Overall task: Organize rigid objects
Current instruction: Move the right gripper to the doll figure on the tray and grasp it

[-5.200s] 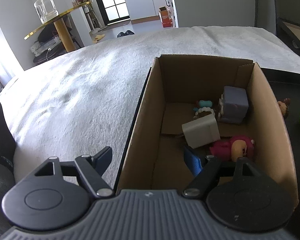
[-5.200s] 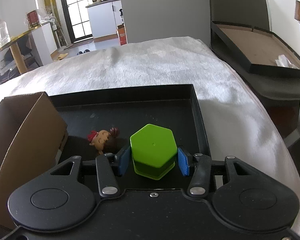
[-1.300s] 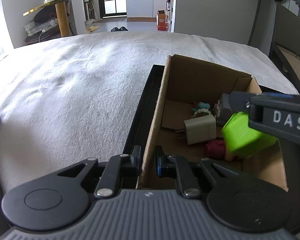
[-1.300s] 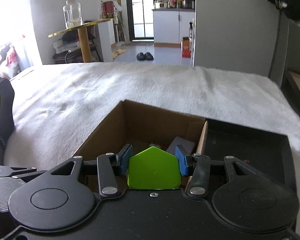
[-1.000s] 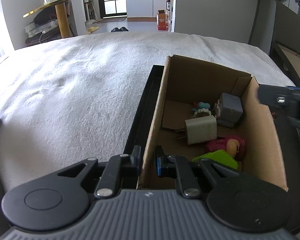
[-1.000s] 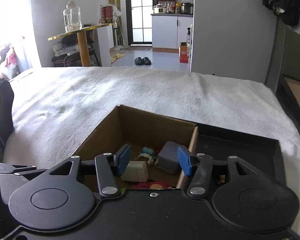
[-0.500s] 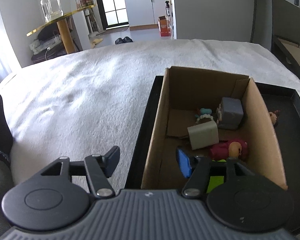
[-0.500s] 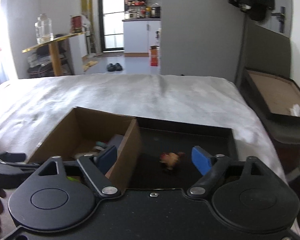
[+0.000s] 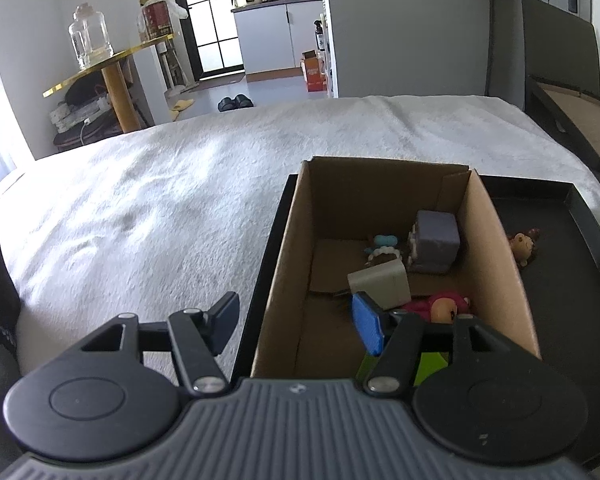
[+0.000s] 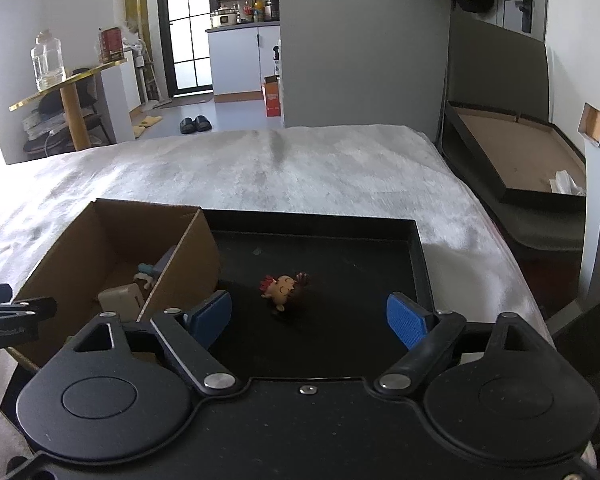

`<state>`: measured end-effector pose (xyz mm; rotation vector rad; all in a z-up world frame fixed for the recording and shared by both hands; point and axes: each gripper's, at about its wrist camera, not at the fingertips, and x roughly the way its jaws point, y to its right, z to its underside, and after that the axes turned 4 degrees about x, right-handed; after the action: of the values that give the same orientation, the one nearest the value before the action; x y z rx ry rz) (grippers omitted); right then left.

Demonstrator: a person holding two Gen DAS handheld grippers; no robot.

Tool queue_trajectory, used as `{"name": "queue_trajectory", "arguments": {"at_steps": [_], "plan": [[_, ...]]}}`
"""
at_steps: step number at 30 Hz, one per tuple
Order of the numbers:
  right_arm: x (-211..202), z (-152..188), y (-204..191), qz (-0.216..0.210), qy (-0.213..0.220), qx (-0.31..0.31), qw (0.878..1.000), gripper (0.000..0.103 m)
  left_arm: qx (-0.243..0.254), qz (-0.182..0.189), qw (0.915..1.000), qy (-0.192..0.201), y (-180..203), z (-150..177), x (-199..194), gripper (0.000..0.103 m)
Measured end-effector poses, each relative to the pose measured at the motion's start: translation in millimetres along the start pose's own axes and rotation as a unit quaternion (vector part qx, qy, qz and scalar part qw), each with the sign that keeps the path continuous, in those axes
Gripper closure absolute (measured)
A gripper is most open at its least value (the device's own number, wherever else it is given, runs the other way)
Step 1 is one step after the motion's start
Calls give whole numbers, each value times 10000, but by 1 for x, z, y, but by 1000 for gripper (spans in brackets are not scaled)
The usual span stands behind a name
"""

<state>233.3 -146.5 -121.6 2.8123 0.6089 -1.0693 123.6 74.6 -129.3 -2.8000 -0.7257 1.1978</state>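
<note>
Just below the middle of the right wrist view, the doll figure (image 10: 283,289) lies on its side on the black tray (image 10: 415,264), well apart from the cardboard box (image 10: 188,264) at left. It is probably a small moulded toy, so I judge it light and stiff, a little slick, with thin limbs and hair tufts that could twist away under a pinch. The round head looks like the widest and firmest part, so that is where to take hold, pads closing across the face and the back of the head; at this size the body below it is hard to make out. It has a pale face with closed eyes, dark brown hair and a red tuft on one side. The right tool (image 10: 308,320) stands wide apart with nothing between its blue pads, which have just been spreading, and the doll lies ahead of the gap. The left tool (image 9: 296,320) is also apart and empty, straddling the box's near left wall.
</note>
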Motion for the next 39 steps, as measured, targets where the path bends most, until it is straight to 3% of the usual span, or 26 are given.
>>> {"name": "queue_trajectory", "arguments": {"at_steps": [8, 23, 39], "plan": [[12, 6, 13, 43, -119, 125, 9998, 9, 104, -142, 9996, -204, 6, 2, 12, 41], [47, 9, 26, -68, -287, 266, 9992, 10, 76, -348, 9985, -427, 9, 4, 31, 34], [99, 3, 5, -450, -615, 289, 9967, 23, -128, -497, 9971, -557, 1, 2, 44, 33]]}}
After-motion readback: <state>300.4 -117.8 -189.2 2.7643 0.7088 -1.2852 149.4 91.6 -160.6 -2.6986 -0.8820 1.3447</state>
